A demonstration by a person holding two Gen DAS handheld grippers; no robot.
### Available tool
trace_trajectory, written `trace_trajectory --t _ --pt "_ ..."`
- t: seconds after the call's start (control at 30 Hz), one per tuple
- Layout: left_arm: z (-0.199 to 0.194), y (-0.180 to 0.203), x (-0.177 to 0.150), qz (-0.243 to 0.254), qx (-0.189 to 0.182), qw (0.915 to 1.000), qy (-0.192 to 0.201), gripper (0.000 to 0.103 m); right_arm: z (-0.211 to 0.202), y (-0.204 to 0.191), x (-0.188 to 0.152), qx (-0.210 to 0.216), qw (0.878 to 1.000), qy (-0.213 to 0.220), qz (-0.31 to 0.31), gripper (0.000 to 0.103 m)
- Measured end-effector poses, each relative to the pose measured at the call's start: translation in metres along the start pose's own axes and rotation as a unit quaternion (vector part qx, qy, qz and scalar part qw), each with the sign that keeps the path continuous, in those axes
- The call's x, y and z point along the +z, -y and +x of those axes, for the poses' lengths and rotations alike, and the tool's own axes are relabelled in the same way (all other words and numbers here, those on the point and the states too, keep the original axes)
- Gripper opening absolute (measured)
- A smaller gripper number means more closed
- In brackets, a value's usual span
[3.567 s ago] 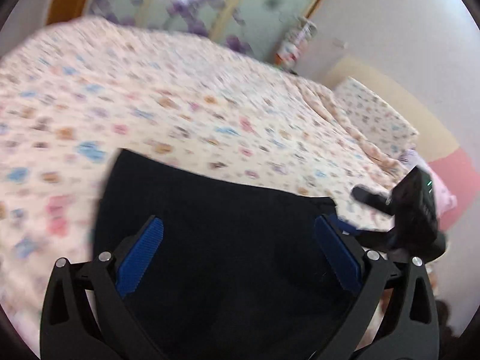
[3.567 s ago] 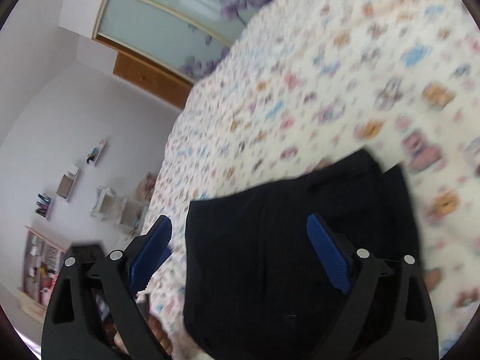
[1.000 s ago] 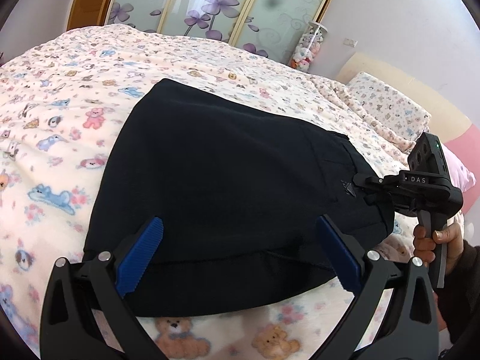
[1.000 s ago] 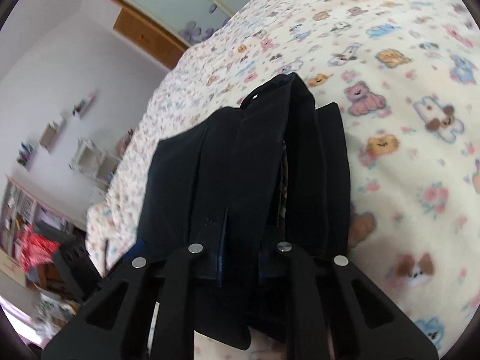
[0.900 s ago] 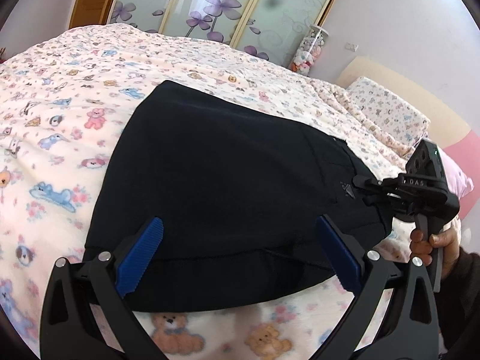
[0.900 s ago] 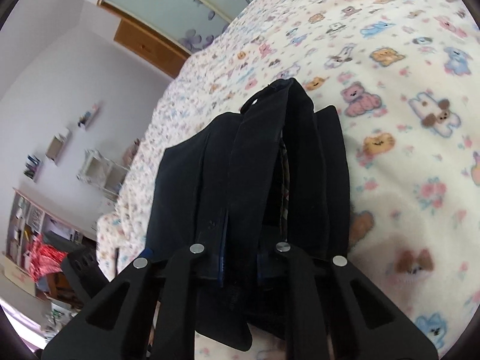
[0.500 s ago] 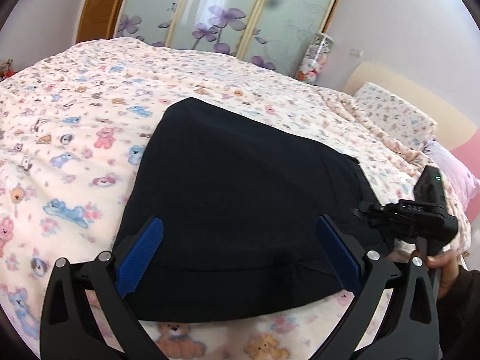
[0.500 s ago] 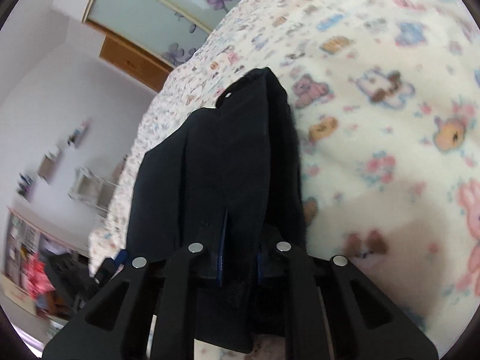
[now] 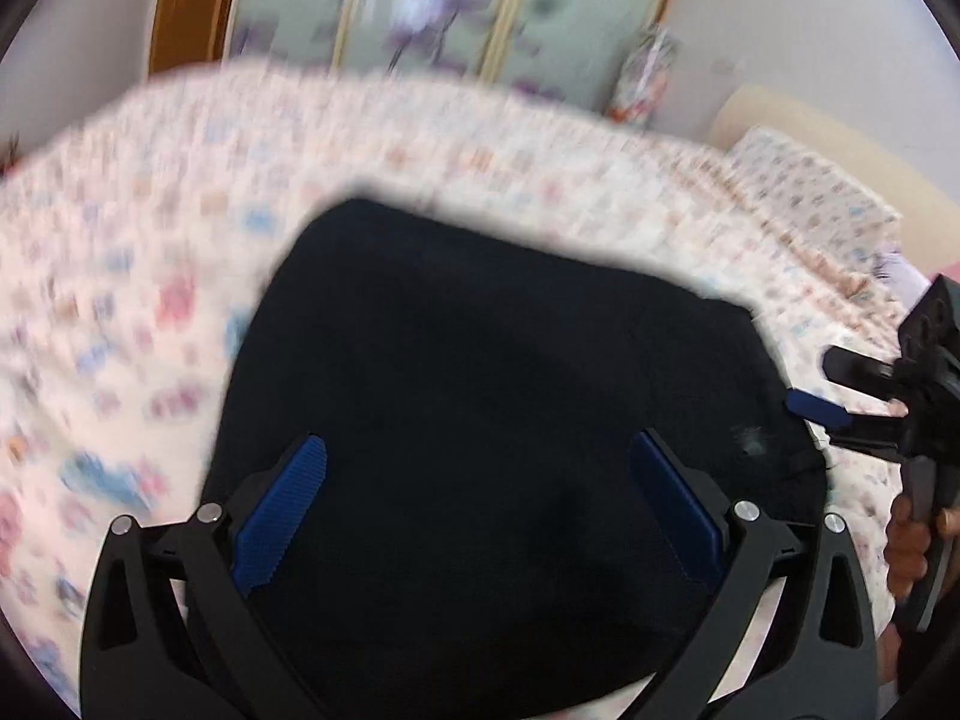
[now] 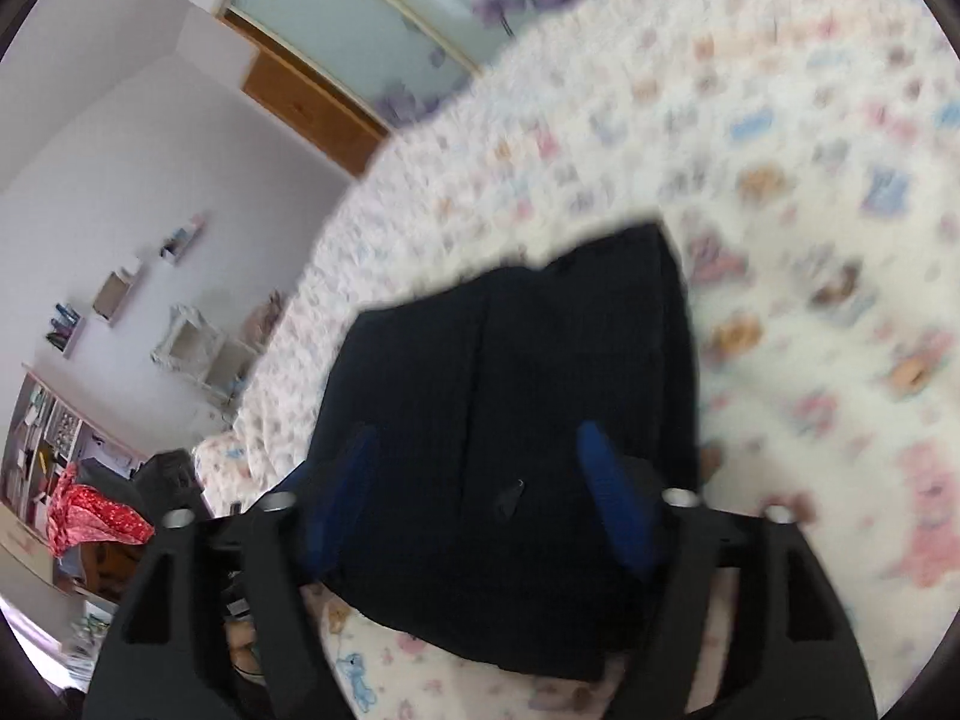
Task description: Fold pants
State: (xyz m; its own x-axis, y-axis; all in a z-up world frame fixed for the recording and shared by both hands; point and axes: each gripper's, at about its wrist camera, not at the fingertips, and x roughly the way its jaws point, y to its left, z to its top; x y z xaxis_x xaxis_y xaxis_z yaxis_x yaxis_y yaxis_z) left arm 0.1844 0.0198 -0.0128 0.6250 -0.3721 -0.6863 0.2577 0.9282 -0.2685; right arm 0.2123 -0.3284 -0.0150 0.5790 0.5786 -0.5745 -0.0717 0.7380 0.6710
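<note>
The black pants (image 9: 492, 396) lie folded into a compact block on the bed with the teddy-bear print cover (image 9: 120, 276). My left gripper (image 9: 480, 498) is open, its blue pads spread above the near edge of the pants. My right gripper (image 10: 480, 480) is open over the other end of the pants (image 10: 528, 396), holding nothing. It also shows in the left wrist view (image 9: 840, 396) at the right edge of the pants, with the person's hand on its handle. Both views are motion-blurred.
Sliding glass wardrobe doors (image 9: 456, 18) with purple flowers stand behind the bed. A pillow (image 9: 816, 198) lies at the headboard on the right. Shelves and clutter (image 10: 72, 420) line the wall at the left of the right wrist view.
My right gripper has opened and let go of the pants edge it was clamped on. Both grippers have pulled back a little, and the views are now blurred.
</note>
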Motion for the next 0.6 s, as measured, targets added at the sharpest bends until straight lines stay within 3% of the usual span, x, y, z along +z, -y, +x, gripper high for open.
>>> trace_trajectory --t 0.07,0.2,0.27,0.33,0.43,0.6 --pt "0.014 -0.007 -0.008 0.001 -0.003 0.9997 -0.026 0.101 0.012 0.011 -0.005 0.009 1.000 0.005 0.008 0.083" --pt "0.015 -0.006 -0.015 0.018 0.004 0.9997 -0.018 0.101 -0.005 0.011 -0.007 0.035 0.999 0.020 0.017 0.084" --pt "0.011 -0.012 -0.017 0.009 -0.014 0.9999 -0.002 0.101 -0.027 0.013 -0.003 0.039 0.998 0.042 0.027 0.096" --pt "0.007 -0.018 -0.019 -0.004 -0.034 0.9993 0.010 0.101 -0.046 0.018 0.005 0.011 0.998 0.056 0.025 0.102" --pt "0.007 -0.020 -0.019 -0.009 -0.040 0.9991 0.014 0.101 -0.050 0.031 0.012 -0.006 0.998 0.028 0.049 0.102" --pt "0.007 -0.016 -0.018 -0.005 -0.035 0.9993 0.014 0.101 -0.030 0.043 0.013 0.042 0.996 -0.015 0.074 0.102"
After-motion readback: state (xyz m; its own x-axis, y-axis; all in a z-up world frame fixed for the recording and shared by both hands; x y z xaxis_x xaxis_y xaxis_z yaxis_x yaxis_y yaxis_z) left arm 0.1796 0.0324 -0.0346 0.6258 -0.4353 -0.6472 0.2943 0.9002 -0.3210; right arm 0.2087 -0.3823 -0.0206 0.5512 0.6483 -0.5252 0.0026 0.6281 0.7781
